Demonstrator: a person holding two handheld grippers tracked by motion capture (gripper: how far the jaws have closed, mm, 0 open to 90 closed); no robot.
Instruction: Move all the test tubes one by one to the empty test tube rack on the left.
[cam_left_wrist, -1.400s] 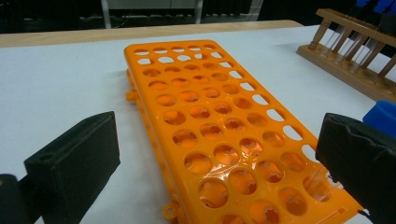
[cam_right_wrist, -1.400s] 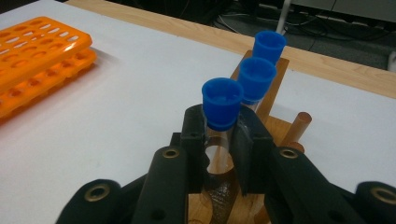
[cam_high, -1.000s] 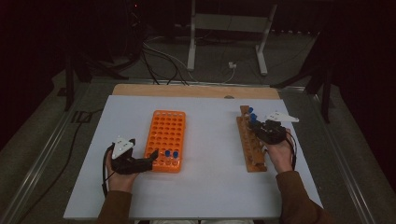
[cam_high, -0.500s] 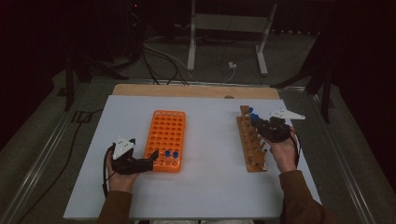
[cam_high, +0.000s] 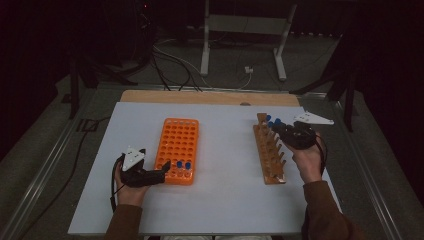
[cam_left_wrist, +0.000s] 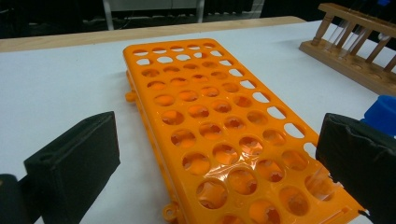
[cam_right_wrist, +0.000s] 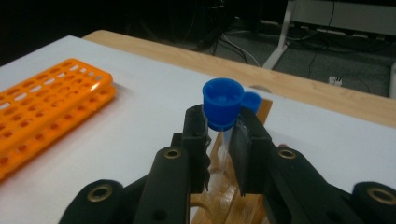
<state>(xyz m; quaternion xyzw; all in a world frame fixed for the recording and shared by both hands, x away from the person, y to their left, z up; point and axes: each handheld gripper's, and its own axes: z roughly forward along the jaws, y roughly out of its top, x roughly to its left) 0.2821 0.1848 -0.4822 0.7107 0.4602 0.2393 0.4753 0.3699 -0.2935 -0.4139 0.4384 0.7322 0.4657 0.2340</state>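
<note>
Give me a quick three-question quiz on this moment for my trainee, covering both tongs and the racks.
1. What do the right tongs hold?
2. True or false: the left tongs are clamped shut on the orange rack.
3. How many blue-capped tubes stand in the orange rack in the high view? A one, B two, C five.

Key: 1. a blue-capped tube, above the wooden rack. 2. False; they stand open around its near end. 3. B.

Orange tube rack (cam_left_wrist: 219, 126) lies between wide-apart black jaws — wooden rack (cam_left_wrist: 355, 46) beyond.

Plastic rack (cam_high: 177, 150) left on table (cam_high: 225, 200), wooden rack (cam_high: 268, 152) right
</note>
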